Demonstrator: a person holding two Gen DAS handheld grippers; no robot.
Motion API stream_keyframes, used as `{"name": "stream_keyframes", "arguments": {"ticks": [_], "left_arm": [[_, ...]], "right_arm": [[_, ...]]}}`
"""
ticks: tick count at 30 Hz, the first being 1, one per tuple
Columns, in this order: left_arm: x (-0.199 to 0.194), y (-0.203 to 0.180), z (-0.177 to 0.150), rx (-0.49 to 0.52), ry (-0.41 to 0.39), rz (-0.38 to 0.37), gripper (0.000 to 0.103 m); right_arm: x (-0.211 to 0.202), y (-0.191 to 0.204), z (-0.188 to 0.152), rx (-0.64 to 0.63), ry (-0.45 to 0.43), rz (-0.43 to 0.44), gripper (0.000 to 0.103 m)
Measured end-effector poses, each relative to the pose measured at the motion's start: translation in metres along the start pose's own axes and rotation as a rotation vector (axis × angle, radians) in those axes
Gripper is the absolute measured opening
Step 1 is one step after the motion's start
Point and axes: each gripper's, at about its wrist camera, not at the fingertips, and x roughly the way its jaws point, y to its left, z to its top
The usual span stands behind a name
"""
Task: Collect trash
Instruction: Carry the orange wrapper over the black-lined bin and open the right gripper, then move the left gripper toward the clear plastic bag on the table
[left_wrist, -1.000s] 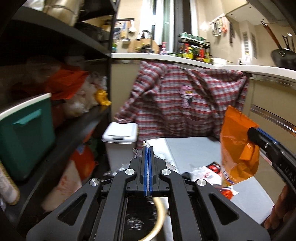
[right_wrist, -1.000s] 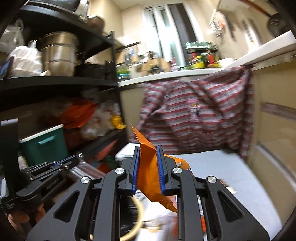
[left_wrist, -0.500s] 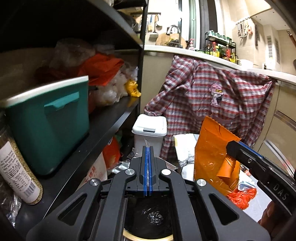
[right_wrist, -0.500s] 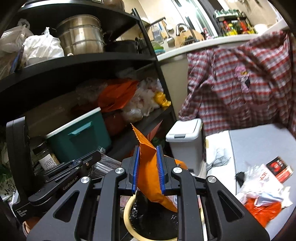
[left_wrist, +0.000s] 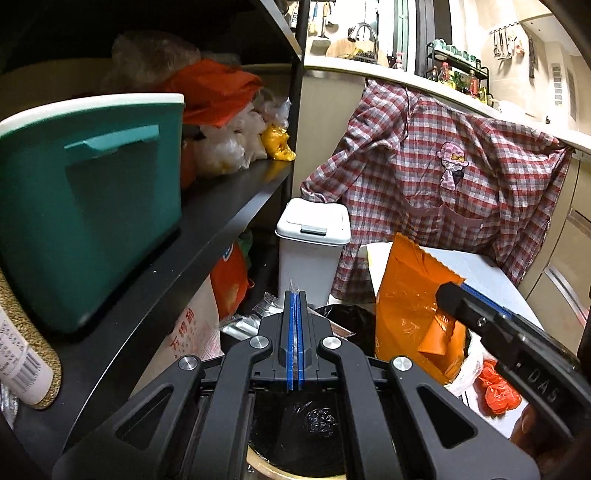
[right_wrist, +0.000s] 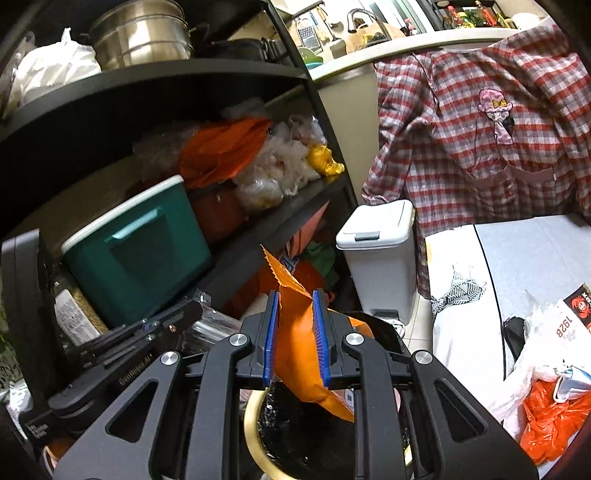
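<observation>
My right claw (right_wrist: 294, 338) is clamped on an orange snack wrapper (right_wrist: 301, 363); its blue pads press both faces of the foil. The wrapper hangs directly above the open mouth of a bin lined with a black bag (right_wrist: 295, 435), its lower corner dipping toward the liner. From the left wrist view, the same wrapper (left_wrist: 410, 306) stands upright just right of my left claw (left_wrist: 295, 343), whose pads sit together with a thin scrap of clear film pinched between them. That claw is also over the black bag (left_wrist: 295, 424). More litter, an orange plastic bag (right_wrist: 550, 424) and white packaging (right_wrist: 554, 332), lies on the desk (right_wrist: 546, 251) to the right. A white pedal bin (left_wrist: 314, 243) stands beyond, beside the black shelf (left_wrist: 207, 221) holding a teal tub (left_wrist: 92, 199).
</observation>
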Motion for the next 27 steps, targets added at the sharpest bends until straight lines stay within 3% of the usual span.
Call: {"name": "stream_keyframes", "arguments": {"ticks": [5, 7, 9, 10, 12, 16, 27], "left_arm": [[0.015, 0.003, -0.001, -0.011, 0.044, 0.014, 0.003], [0.02, 0.004, -0.002, -0.012, 0.065, 0.015, 0.016], [0.019, 0.002, -0.001, -0.012, 0.056, 0.037, 0.08], [0.017, 0.002, -0.001, -0.012, 0.034, 0.062, 0.088], [0.01, 0.002, 0.0, -0.002, -0.006, 0.079, 0.088], [0.013, 0.002, -0.001, 0.006, 0.015, 0.089, 0.089], [-0.009, -0.009, -0.009, 0.03, 0.005, 0.082, 0.092]], "right_arm": [[0.006, -0.006, -0.007, 0.004, 0.012, -0.032, 0.031], [0.007, -0.007, -0.009, 0.003, 0.018, -0.046, 0.039], [0.007, -0.01, -0.011, 0.013, 0.017, -0.055, 0.049], [0.007, -0.011, -0.011, 0.018, 0.016, -0.061, 0.05], [0.005, -0.013, -0.012, 0.023, 0.015, -0.069, 0.055], [-0.002, -0.013, -0.012, 0.012, 0.009, -0.085, 0.057], [-0.061, -0.013, -0.017, -0.044, -0.033, -0.168, 0.079]]}}
